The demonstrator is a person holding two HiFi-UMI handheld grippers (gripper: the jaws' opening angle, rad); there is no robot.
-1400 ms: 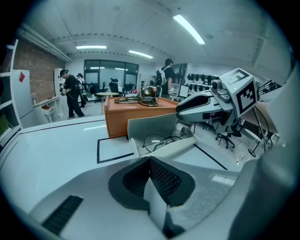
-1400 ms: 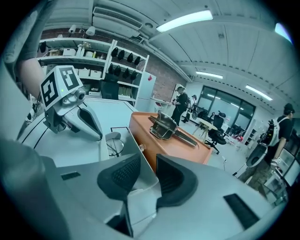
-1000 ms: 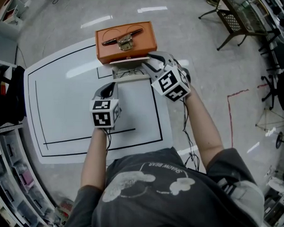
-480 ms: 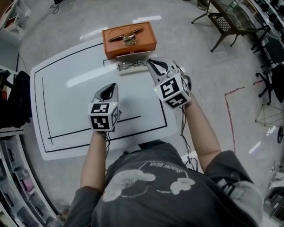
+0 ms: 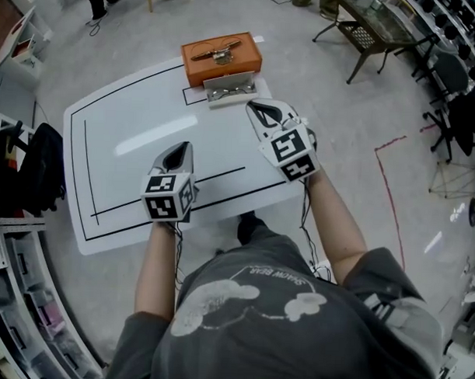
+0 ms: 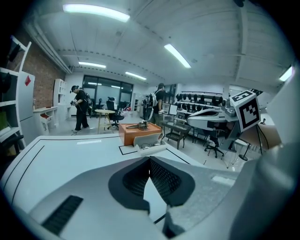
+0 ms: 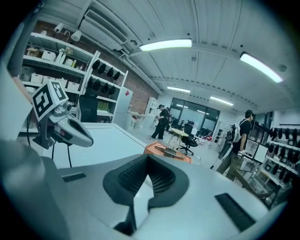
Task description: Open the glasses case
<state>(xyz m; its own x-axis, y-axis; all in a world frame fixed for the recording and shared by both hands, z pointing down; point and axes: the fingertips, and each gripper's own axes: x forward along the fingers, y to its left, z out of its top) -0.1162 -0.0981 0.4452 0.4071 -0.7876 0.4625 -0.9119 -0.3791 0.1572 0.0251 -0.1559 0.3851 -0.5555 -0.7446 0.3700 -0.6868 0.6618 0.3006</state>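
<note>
Apparently the task is already finished, or nearly. The white surface (image 5: pixel 131 111) with black lines carries only two things, both at its far edge. The bigger one is an orange box (image 5: pixel 221 58). Just in front of it, touching or almost touching, lies the grey glasses case (image 5: pixel 229 89).

In the left gripper view the case (image 6: pixel 150 143) has its lid raised at the back and its tray is exposed, with something thin inside that I take for glasses, though it is too small to be sure. So I judge the opening as done. I see nothing left to do, except perhaps to push the lid wider if it should lie fully back.

The right gripper (image 5: pixel 256 108) hangs above the surface, near the case and a little to its right, pointing toward it but apart from it. Its jaws are fully together and nothing is between them. The left gripper (image 5: pixel 179 150) is well apart from the case, over the middle of the surface. Its jaws also meet at the tips and hold nothing.
</note>
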